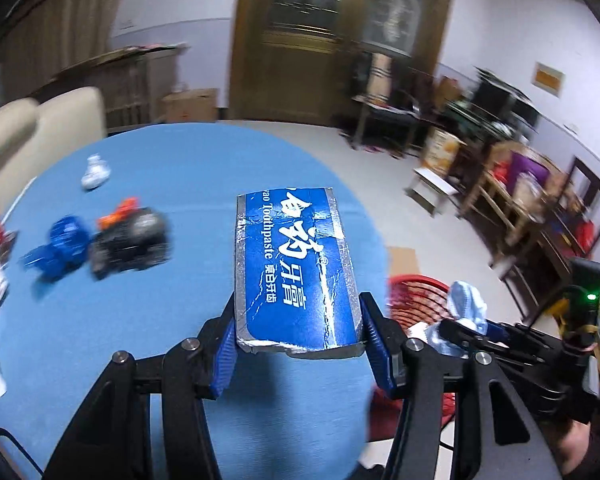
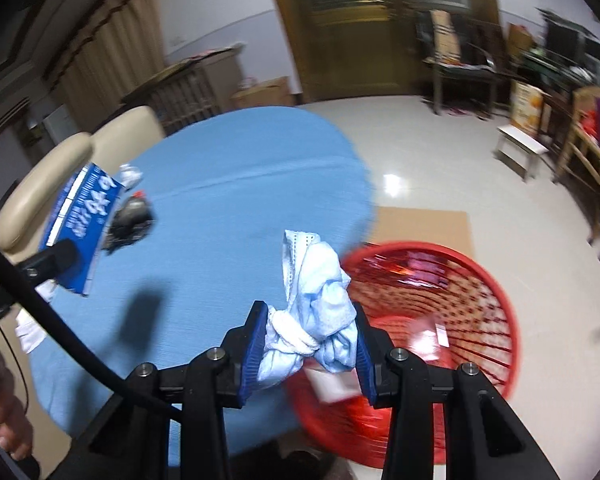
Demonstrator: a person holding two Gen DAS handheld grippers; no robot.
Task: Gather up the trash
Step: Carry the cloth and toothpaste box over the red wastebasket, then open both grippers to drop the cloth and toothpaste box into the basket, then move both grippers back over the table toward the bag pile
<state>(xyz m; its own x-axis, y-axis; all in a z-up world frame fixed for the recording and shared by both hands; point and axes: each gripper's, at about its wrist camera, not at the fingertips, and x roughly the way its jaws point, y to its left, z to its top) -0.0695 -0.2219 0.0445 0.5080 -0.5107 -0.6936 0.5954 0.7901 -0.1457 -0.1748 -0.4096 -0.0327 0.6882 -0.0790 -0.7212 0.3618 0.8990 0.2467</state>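
Crumpled face mask (image 2: 320, 300), pinched by right gripper (image 2: 310, 346), sits beside the red basket (image 2: 480, 280) rim; left gripper (image 1: 298, 340) (farther) clamps toothpaste box (image 1: 296, 264), long axis forward.

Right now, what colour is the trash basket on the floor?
Red, an open lattice basket; the right wrist view shows it best.

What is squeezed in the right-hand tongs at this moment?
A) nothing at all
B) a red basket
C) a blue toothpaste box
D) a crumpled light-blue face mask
D: the right tongs are shut on a crumpled light-blue face mask, close to the red basket; the toothpaste box sits in the left tongs.
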